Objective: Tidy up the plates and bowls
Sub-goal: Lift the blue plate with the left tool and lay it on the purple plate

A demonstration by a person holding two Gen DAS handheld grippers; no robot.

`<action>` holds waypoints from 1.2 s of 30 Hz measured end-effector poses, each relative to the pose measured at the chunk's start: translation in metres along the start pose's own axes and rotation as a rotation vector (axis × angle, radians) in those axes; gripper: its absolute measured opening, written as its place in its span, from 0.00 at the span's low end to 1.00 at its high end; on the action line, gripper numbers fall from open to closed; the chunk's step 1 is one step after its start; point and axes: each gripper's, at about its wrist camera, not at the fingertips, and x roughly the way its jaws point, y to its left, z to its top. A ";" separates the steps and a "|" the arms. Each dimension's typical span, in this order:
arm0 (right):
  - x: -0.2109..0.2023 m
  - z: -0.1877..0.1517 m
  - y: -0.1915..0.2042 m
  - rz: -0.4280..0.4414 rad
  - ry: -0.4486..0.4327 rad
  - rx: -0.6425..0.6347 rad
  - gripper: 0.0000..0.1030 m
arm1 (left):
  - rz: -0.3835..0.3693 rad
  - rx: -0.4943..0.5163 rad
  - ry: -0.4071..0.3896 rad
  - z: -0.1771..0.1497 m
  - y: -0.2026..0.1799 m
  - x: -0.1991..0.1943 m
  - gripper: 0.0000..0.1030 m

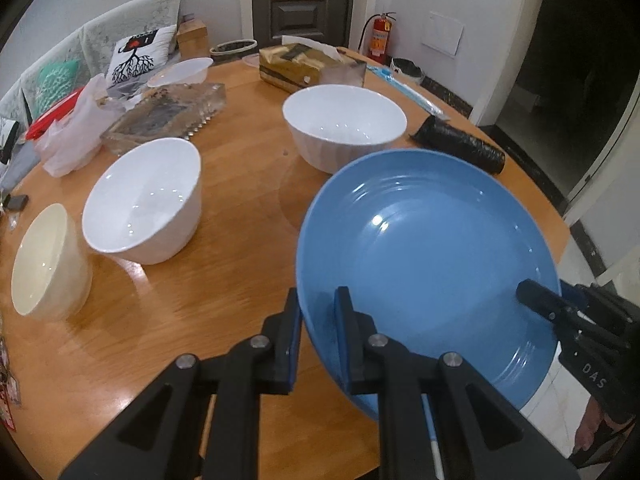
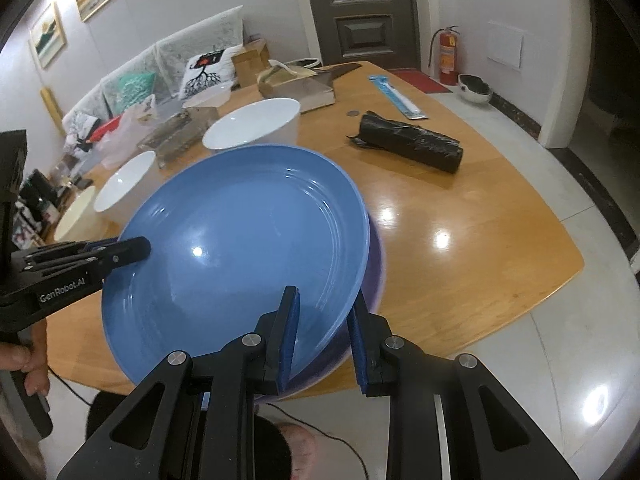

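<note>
I hold the blue plate [image 1: 428, 252] with both grippers. My left gripper [image 1: 318, 308] pinches its near left rim; my right gripper [image 2: 324, 312] pinches the right rim. It hangs tilted, just over a purple plate [image 2: 374, 280]. Beyond, to the left, three bowls [image 1: 144, 200] sit on the table [image 1: 224, 264].
</note>
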 end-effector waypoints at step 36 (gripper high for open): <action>-0.005 0.007 0.010 -0.176 -0.040 -0.090 0.58 | 0.058 0.070 -0.070 0.019 0.020 -0.024 0.17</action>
